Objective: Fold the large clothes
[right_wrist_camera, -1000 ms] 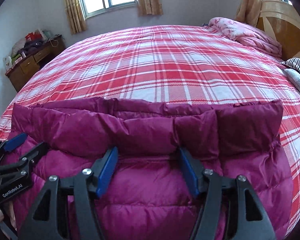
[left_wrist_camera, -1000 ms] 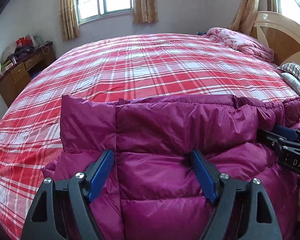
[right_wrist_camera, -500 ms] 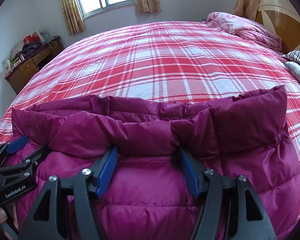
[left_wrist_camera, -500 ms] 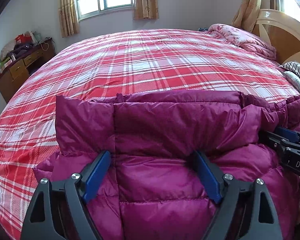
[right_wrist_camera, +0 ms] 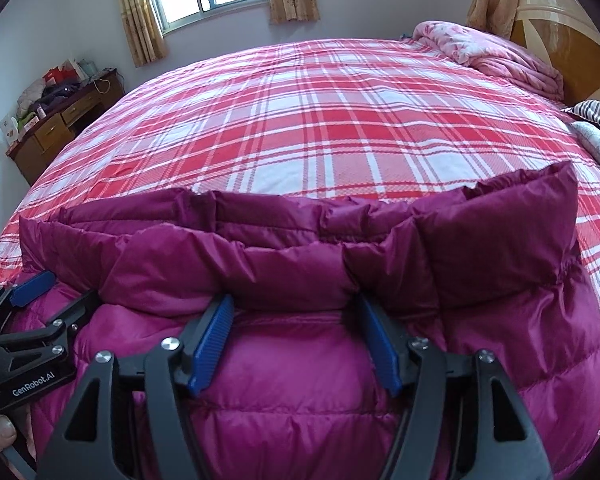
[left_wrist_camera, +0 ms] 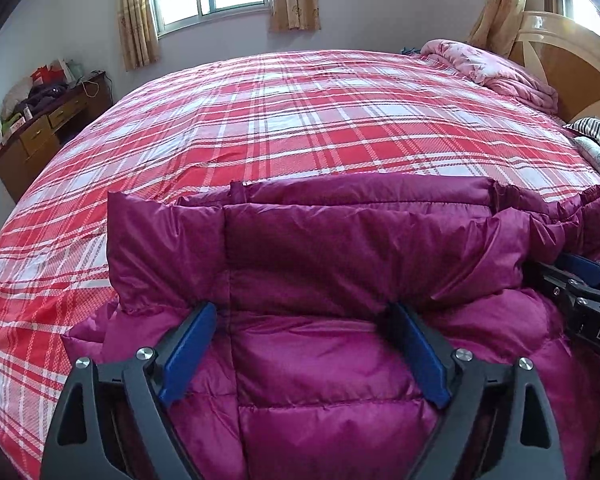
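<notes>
Both the left gripper [left_wrist_camera: 302,312] and right gripper [right_wrist_camera: 294,304], jaws wide, press under the purple jacket's [left_wrist_camera: 340,248] folded edge at 12 o'clock on the bed [left_wrist_camera: 300,120].

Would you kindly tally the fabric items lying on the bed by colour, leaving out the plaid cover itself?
Magenta: 1, the padded jacket under both claws.
Pink: 1, the bunched quilt near the headboard.
Striped black and white: 1, the cloth at the right edge.
Total: 3
</notes>
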The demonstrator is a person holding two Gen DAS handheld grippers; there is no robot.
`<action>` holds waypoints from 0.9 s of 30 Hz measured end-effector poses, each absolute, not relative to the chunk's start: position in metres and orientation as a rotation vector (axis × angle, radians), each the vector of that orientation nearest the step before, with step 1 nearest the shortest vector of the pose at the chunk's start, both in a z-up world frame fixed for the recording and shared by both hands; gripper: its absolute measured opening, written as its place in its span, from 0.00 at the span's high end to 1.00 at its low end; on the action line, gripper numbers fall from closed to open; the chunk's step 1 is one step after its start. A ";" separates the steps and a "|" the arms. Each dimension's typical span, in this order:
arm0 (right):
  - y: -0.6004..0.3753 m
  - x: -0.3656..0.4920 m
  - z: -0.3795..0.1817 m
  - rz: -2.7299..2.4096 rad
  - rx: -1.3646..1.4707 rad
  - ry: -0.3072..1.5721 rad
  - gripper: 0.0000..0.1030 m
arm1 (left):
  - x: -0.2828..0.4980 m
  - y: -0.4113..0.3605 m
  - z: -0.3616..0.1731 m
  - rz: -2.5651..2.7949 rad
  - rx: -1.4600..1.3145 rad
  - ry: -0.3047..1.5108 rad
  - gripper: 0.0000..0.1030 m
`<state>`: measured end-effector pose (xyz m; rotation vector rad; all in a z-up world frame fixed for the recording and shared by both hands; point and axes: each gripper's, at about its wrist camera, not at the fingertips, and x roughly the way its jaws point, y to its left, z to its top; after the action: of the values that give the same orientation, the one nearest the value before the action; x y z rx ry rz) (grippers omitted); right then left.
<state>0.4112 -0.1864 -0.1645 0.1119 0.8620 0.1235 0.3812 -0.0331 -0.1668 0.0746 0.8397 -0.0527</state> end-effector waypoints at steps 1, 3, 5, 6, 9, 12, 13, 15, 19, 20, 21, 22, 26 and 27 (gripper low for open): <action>-0.186 0.411 -0.165 0.122 0.110 0.863 0.35 | 0.381 -0.033 -0.167 -0.052 0.075 0.841 0.13; -0.185 0.412 -0.165 0.120 0.106 0.865 0.35 | 0.382 -0.034 -0.168 -0.050 0.078 0.843 0.12; -0.185 0.412 -0.165 0.119 0.105 0.866 0.34 | 0.383 -0.034 -0.168 -0.048 0.082 0.845 0.12; -0.185 0.413 -0.165 0.118 0.103 0.867 0.34 | 0.383 -0.034 -0.169 -0.047 0.084 0.846 0.12; -0.183 0.413 -0.166 0.113 0.095 0.870 0.34 | 0.384 -0.035 -0.170 -0.040 0.092 0.849 0.11; -0.183 0.414 -0.167 0.111 0.088 0.873 0.34 | 0.384 -0.036 -0.170 -0.034 0.098 0.849 0.11; -0.182 0.414 -0.167 0.110 0.086 0.873 0.34 | 0.384 -0.036 -0.170 -0.033 0.099 0.848 0.10; -0.182 0.414 -0.167 0.108 0.081 0.874 0.34 | 0.384 -0.036 -0.170 -0.030 0.101 0.847 0.10; -0.180 0.414 -0.168 0.102 0.069 0.878 0.33 | 0.383 -0.037 -0.171 -0.026 0.104 0.847 0.10; -0.179 0.414 -0.169 0.099 0.063 0.879 0.33 | 0.383 -0.037 -0.171 -0.025 0.105 0.847 0.10; -0.179 0.414 -0.169 0.098 0.060 0.880 0.33 | 0.383 -0.037 -0.172 -0.024 0.105 0.847 0.10; -0.179 0.414 -0.169 0.097 0.058 0.881 0.33 | 0.383 -0.037 -0.172 -0.023 0.106 0.847 0.10; -0.179 0.415 -0.169 0.094 0.053 0.883 0.33 | 0.383 -0.037 -0.172 -0.020 0.108 0.847 0.09; -0.178 0.415 -0.170 0.093 0.051 0.884 0.33 | 0.383 -0.037 -0.172 -0.020 0.108 0.847 0.09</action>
<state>0.4149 -0.1785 -0.1696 0.0509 0.8838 0.0929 0.3833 -0.0374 -0.1720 0.1085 0.8469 -0.0199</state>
